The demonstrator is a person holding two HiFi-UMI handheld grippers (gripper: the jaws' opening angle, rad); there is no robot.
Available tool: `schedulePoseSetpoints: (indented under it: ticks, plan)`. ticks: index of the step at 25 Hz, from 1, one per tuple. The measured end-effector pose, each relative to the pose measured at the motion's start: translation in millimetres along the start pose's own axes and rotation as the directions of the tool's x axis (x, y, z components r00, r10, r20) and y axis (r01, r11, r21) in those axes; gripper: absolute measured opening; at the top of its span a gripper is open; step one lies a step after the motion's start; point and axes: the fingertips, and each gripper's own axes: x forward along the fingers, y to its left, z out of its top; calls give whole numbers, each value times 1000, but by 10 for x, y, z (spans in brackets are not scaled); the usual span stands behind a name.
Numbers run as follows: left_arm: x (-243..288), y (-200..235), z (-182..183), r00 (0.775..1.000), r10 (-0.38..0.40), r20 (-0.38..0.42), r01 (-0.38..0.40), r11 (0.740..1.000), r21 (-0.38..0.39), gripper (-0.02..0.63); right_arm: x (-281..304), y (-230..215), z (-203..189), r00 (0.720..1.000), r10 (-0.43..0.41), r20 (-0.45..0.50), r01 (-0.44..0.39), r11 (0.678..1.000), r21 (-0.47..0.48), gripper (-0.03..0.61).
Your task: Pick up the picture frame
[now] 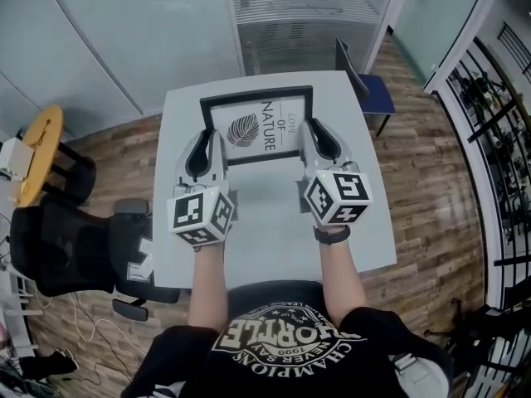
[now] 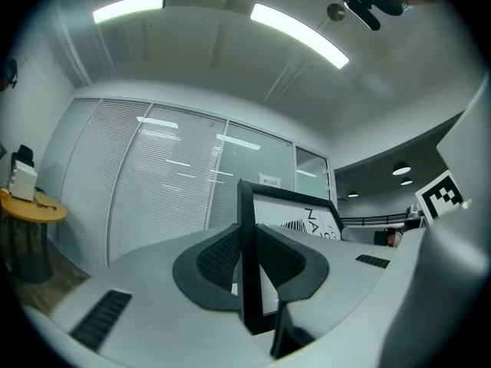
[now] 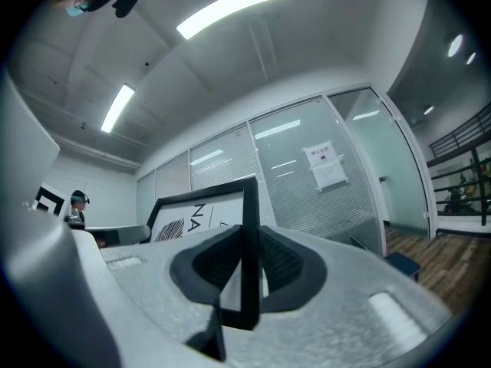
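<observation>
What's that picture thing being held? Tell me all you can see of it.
The frame is a thin black rectangle, perhaps wood or plastic, around a white print with a dark leaf and the words LOVE OF NATURE, turned sideways. Its face is toward the person. The left gripper and right gripper each clamp one side edge between their fingers. It seems held just above the white table.

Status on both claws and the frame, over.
Grip good: left claw shut on picture frame left edge, right claw shut on right edge. Frame held between them over the table. Nothing in the way.
</observation>
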Motion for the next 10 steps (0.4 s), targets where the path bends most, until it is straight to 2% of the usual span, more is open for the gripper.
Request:
schedulePoseSetpoints:
  ticks: [10]
  plan:
    - [43,89,-209,999,-13,-42,12,1000,-19,69,31,-18,-220,999,-36,-37,35,999,-10,66]
